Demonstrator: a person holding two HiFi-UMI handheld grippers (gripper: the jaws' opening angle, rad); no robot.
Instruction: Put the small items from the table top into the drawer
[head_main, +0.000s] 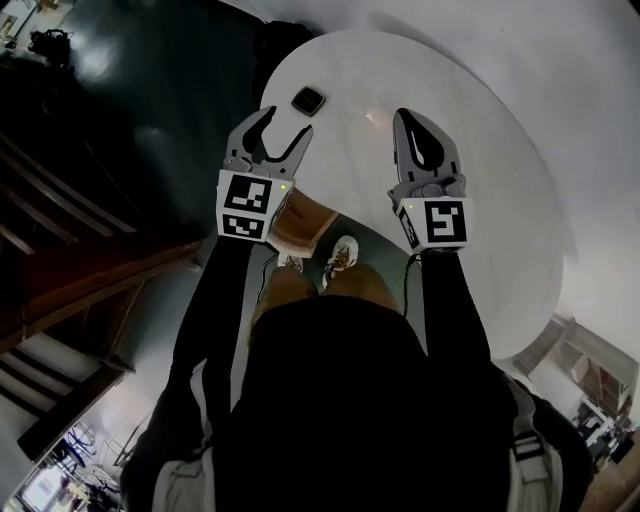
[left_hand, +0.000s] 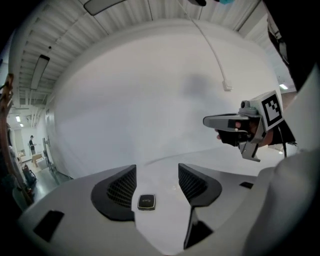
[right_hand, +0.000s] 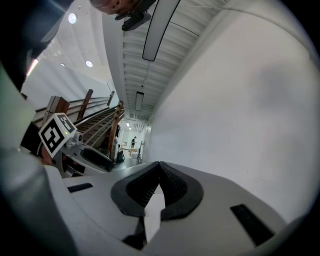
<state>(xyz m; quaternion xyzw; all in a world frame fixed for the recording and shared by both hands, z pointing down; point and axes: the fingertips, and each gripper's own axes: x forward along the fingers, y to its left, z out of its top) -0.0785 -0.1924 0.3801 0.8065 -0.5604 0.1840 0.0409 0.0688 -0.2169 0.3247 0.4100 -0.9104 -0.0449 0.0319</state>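
A small dark square item with a silver rim (head_main: 308, 101) lies on the round white table (head_main: 480, 150), near its left edge. My left gripper (head_main: 287, 122) hovers just short of it with its jaws wide open. In the left gripper view the item (left_hand: 146, 201) sits low between the two fingers of the left gripper (left_hand: 156, 172), touching neither pad. My right gripper (head_main: 408, 118) is held over the table to the right, shut, with nothing in it; in its own view the pads of the right gripper (right_hand: 159, 165) meet.
A brown wooden box-like shape (head_main: 300, 225), possibly the open drawer, shows below the table's near edge, under my left gripper. The person's shoes (head_main: 340, 255) stand beside it. Dark floor and stairs (head_main: 60, 260) lie to the left. A white wall (left_hand: 150, 100) rises behind the table.
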